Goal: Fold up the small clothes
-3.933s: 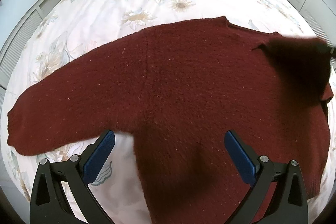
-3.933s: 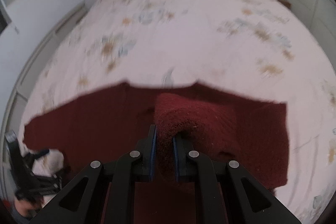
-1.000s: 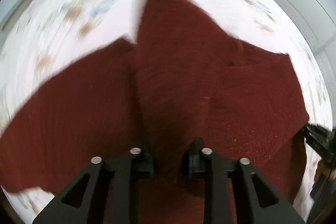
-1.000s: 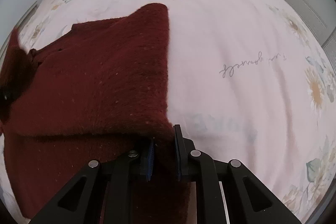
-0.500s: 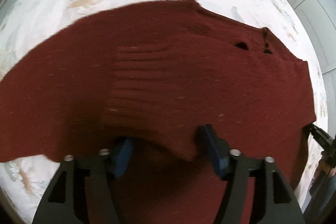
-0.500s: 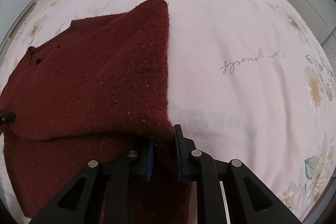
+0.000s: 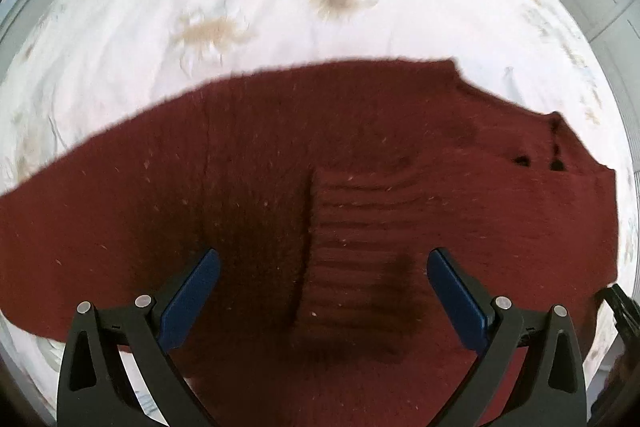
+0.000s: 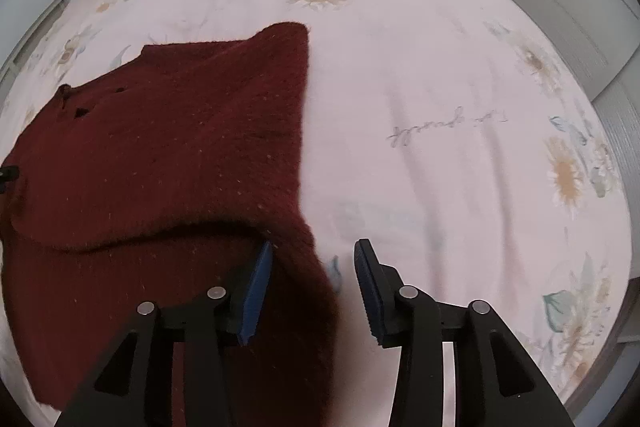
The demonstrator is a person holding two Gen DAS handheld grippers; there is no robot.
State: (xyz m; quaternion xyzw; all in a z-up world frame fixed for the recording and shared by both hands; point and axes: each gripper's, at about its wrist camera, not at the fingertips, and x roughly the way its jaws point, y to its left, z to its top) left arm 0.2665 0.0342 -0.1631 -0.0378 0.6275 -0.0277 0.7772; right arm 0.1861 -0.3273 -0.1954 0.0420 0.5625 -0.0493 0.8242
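On a bed (image 8: 440,75) covered with a pale, flower-printed sheet lies one dark red knitted sweater (image 7: 280,187), the only garment in view. It sits toward the near edge of the bed, spread mostly flat.

Seen from the left wrist camera, the left gripper (image 7: 323,287) hovers just above the knit with its jaws spread wide and nothing between them. Below it a ribbed cuff (image 7: 360,247) rests on top of the sweater's body, which suggests one sleeve has been laid inward across the chest as part of the fold. The other sleeve (image 7: 80,227) reaches out to the left, not yet folded. Two small dark holes show near the neckline.

From the right wrist camera, the right gripper (image 8: 310,279) sits at the sweater's right edge. Its jaws are parted, and a fold of red knit lies between them without being pinched. That side already forms a straight folded edge (image 8: 304,107) running away from the camera, so this gripper appears to be letting go once its flap is placed.

Two grippers, one sweater, one sleeve likely left to fold.
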